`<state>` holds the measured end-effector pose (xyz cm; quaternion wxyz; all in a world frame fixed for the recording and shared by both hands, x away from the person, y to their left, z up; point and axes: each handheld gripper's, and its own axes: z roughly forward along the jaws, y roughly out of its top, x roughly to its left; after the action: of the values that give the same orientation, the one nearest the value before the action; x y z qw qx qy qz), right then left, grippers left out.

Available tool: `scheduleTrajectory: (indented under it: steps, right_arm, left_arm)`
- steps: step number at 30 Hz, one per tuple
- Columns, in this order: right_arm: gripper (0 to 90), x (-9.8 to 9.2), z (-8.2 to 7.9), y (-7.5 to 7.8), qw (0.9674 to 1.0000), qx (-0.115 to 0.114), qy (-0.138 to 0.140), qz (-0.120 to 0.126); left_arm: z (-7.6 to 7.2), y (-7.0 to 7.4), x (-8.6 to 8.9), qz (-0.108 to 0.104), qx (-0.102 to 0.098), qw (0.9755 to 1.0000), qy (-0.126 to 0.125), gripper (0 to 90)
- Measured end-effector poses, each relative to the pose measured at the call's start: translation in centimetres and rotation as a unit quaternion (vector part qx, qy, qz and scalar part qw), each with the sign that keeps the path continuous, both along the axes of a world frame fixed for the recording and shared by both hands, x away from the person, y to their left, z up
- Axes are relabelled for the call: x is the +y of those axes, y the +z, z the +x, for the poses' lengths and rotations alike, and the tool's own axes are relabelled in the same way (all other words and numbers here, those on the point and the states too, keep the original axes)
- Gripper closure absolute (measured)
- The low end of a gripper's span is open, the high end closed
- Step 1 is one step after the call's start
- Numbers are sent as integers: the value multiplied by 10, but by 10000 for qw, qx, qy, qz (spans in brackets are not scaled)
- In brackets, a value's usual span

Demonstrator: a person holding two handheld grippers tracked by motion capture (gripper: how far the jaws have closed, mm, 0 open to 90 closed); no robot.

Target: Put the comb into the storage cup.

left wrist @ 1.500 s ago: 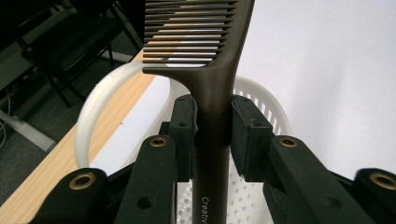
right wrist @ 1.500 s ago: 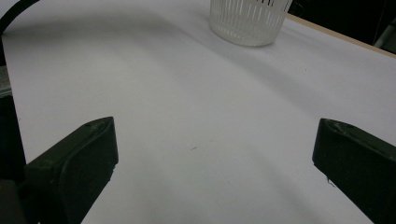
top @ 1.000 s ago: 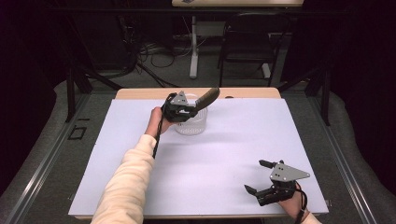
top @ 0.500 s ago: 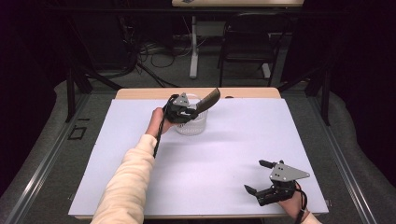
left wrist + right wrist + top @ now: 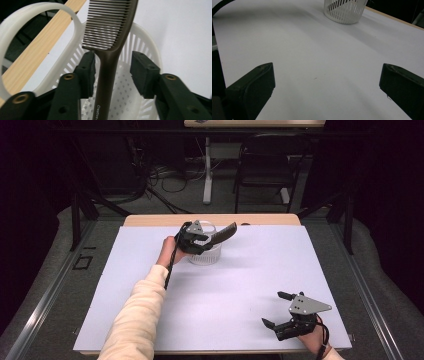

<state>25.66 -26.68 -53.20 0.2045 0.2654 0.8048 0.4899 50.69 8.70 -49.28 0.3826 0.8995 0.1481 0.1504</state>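
brown comb (image 5: 110,37) between parted left tool (image 5: 113,63) jaws, over white basket (image 5: 147,47).

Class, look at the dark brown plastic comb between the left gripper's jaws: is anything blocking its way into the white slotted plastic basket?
Nothing visible does. The dark brown plastic comb already stands with its handle inside the white slotted plastic basket, teeth above the rim. The left gripper has just been opening; a gap shows beside the handle.

One text can be read: on the handle of the comb (image 5: 108,75), small white letters run lengthwise, beginning "Creative" before the bottom edge of the left gripper view cuts them off. The lettering lies low on the handle, below the pads and between the two jaws.
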Motion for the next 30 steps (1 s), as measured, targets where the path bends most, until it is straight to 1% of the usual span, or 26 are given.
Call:
scheduleTrajectory:
  steps: [2, 4, 5, 7, 10, 15, 17, 19, 21, 24, 25, 28, 30]
  right_arm:
    - [0, 0, 0, 0, 10000, -4, 7, -5]
    - [0, 0, 0, 0, 10000, -1, 8, -4]
    - [0, 0, 0, 0, 10000, 4, 8, -6]
    - [0, 0, 0, 0, 10000, 0, 8, -6]
    - [0, 0, 0, 0, 10000, 18, 12, -4]
    - [0, 0, 1, 0, 10000, 21, 8, -4]
    - [0, 0, 1, 0, 10000, 18, 16, -6]
    - [0, 0, 1, 0, 10000, 20, 13, -8]
    - [0, 1, 1, 0, 10000, 29, 13, -3]
    - [0, 0, 1, 0, 10000, 7, 18, -11]
    - [0, 0, 1, 0, 10000, 10, 20, -11]
    - [0, 0, 1, 0, 10000, 14, 23, -4]
    - [0, 1, 1, 0, 10000, 37, 22, 5]
  left_arm:
    - [0, 1, 2, -22, -7, 10000, 93, 459]
    - [-1, 3, 5, -115, -13, 9998, 162, 424]
    - [-1, 4, 6, -124, -55, 9996, 245, 396]
    - [-3, 7, 8, -290, -29, 9989, 355, 332]
    - [-5, 11, 10, -370, -28, 9984, 417, 296]
    - [-9, 19, 13, -464, -13, 9980, 425, 221]
    - [-11, 22, 14, -429, -14, 9980, 459, 192]
    - [-13, 25, 15, -445, -14, 9978, 499, 163]
    - [-15, 28, 17, -429, -15, 9979, 480, 151]
    - [-19, 33, 16, -343, -13, 9982, 492, 107]
    - [-21, 35, 16, -286, -43, 9983, 504, 85]
    - [-25, 40, 17, -269, -19, 9982, 532, 39]
    - [-27, 42, 16, -157, 16, 9982, 577, 10]
